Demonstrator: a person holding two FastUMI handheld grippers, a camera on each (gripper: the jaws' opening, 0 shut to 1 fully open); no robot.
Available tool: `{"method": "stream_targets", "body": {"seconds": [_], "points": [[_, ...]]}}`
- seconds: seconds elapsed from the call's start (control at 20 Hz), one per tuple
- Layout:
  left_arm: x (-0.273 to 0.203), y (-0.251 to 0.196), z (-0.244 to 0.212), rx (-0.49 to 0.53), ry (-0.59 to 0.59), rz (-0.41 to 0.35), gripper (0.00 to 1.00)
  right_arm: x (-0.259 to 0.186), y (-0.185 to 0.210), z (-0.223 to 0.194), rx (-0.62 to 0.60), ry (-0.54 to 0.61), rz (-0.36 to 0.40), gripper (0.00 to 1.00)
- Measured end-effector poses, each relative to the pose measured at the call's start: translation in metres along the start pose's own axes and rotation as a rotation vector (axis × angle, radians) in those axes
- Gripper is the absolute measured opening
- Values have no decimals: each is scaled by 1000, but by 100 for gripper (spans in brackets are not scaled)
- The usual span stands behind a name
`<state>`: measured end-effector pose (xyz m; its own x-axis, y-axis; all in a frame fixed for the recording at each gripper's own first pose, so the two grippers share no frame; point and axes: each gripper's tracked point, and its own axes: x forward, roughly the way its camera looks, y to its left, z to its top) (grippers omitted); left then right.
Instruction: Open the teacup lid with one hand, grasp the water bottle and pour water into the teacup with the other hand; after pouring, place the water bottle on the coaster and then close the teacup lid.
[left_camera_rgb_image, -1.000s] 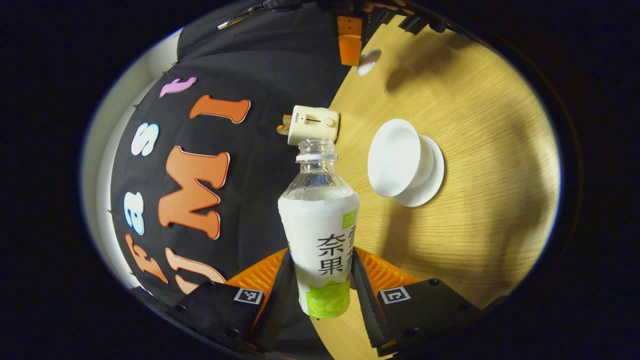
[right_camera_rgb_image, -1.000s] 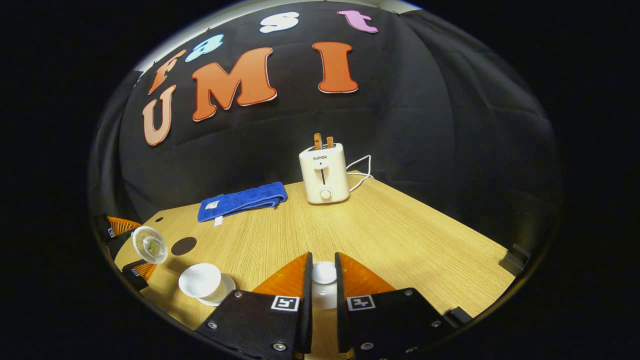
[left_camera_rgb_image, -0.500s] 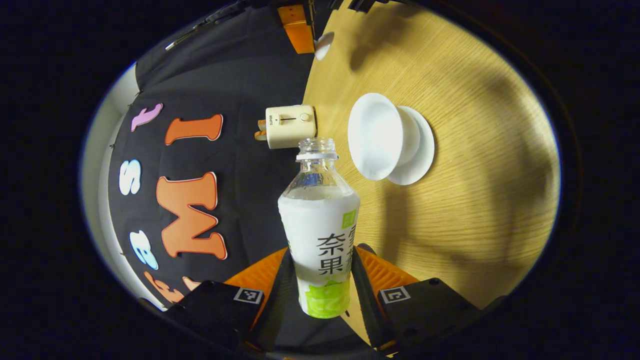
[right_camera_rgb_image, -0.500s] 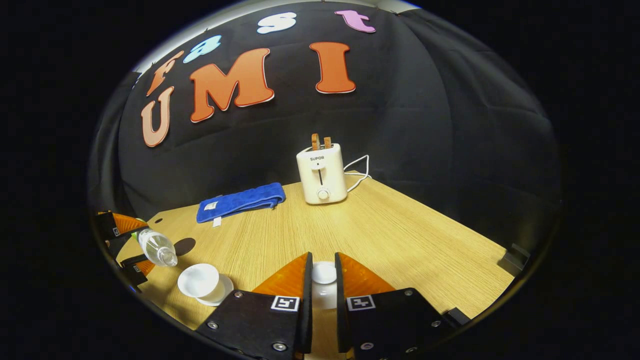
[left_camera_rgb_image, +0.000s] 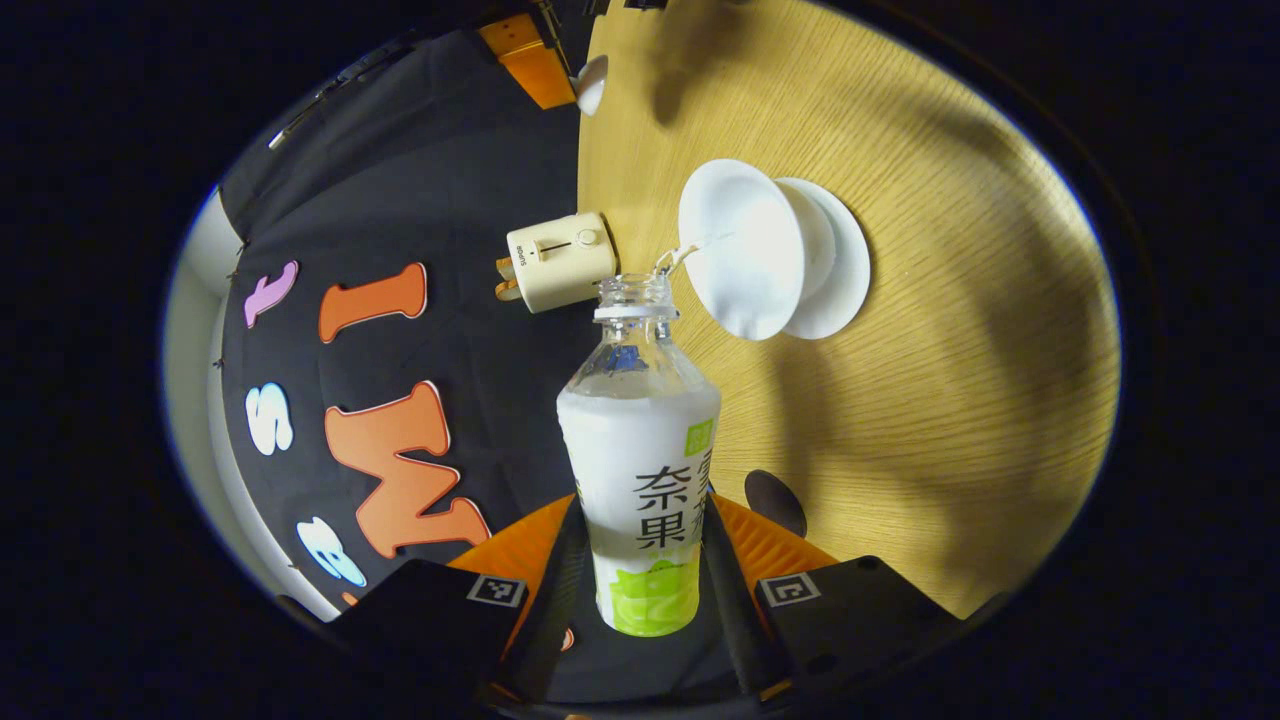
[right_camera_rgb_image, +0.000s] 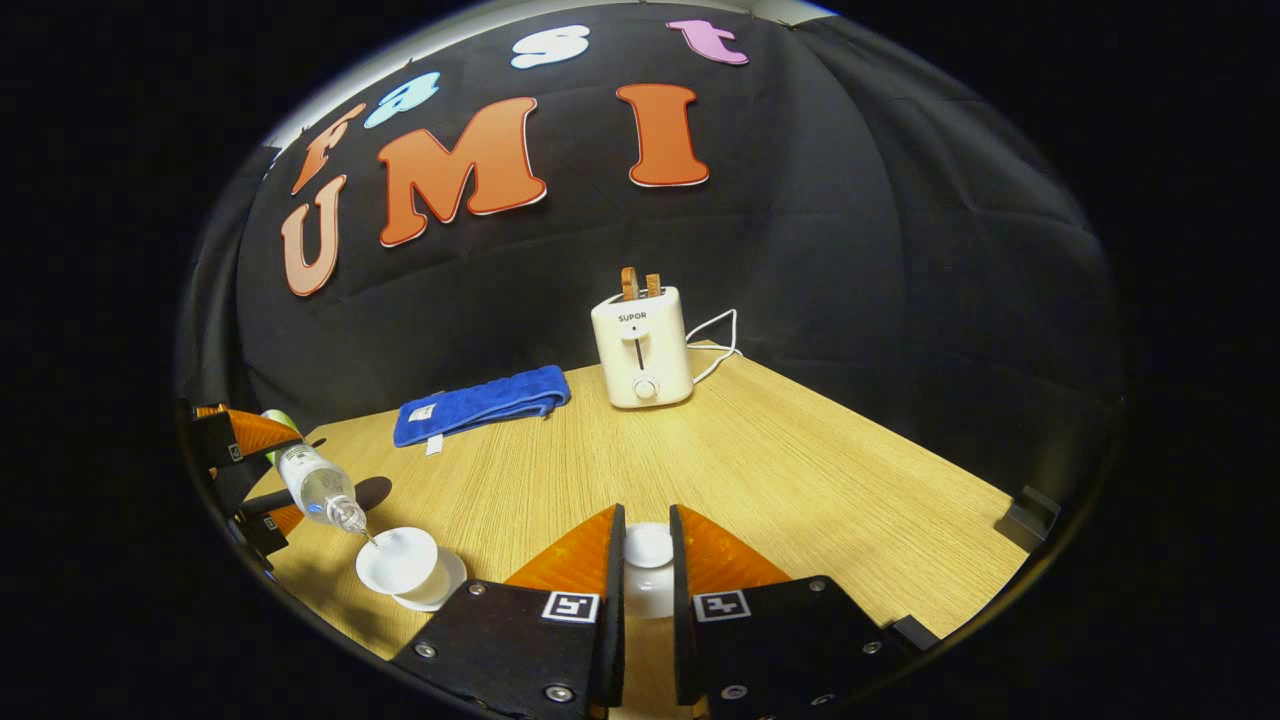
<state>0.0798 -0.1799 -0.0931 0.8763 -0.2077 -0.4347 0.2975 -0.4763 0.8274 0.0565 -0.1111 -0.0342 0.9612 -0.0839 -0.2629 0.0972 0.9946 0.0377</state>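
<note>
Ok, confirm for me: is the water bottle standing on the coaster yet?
No, the water bottle is held tilted in the left gripper, its mouth over the teacup, with the coaster bare behind it.

Warm light fell bright on the table, while the cloth wall behind stayed dim. Soft shadows crossed the wood ahead of the left gripper. Edges bowed strongly; focus stayed sharp.
</note>
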Motion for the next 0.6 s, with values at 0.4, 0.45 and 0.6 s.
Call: {"method": "stream_targets", "body": {"seconds": [0.4,0.45,0.6], "points": [[-2,6,0,76,3,-1,70,-1,2,-1,-5,5,5,20],[-3,7,0,87,1,0,68,-1,3,-1,-6,5,6,20],[-4,10,4,111,-4,-2,68,-2,3,0,-7,3,8,20]]}}
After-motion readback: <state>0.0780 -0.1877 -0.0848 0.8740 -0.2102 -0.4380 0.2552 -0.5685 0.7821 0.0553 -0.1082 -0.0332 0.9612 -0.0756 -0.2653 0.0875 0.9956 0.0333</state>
